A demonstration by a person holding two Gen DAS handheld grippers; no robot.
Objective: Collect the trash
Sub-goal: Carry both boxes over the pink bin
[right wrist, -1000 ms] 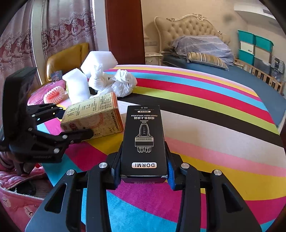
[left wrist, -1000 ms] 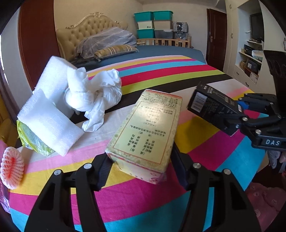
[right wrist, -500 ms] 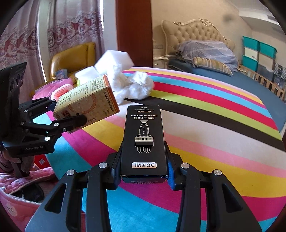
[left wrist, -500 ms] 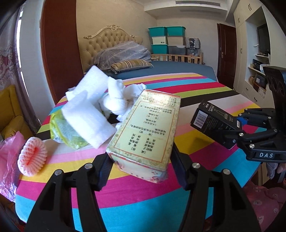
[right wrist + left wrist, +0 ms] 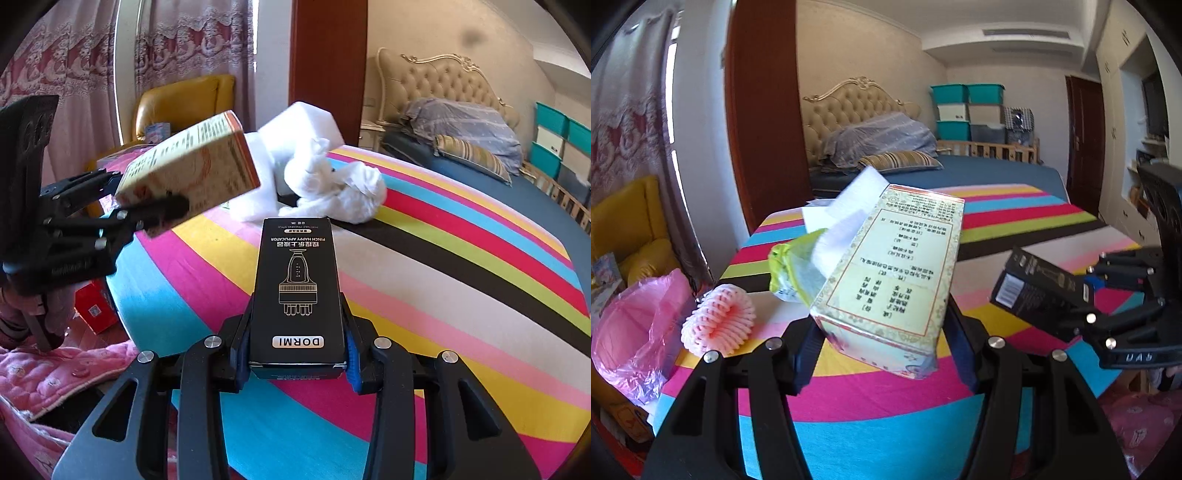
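My left gripper is shut on a cream carton with red borders and holds it above the striped bedspread; the carton also shows in the right wrist view. My right gripper is shut on a black DORMI box, which shows at the right of the left wrist view. On the bedspread lie white foam blocks, crumpled white paper, a green wrapper and a pink foam net.
A pink plastic bag hangs open at the bed's left edge. A yellow armchair stands by the curtains. A red box lies on the floor. A second bed with pillows and teal storage bins stand behind.
Both grippers have risen and pulled back from the bed with their boxes. The left gripper has swung left, bringing the pink bag and foam net into view.
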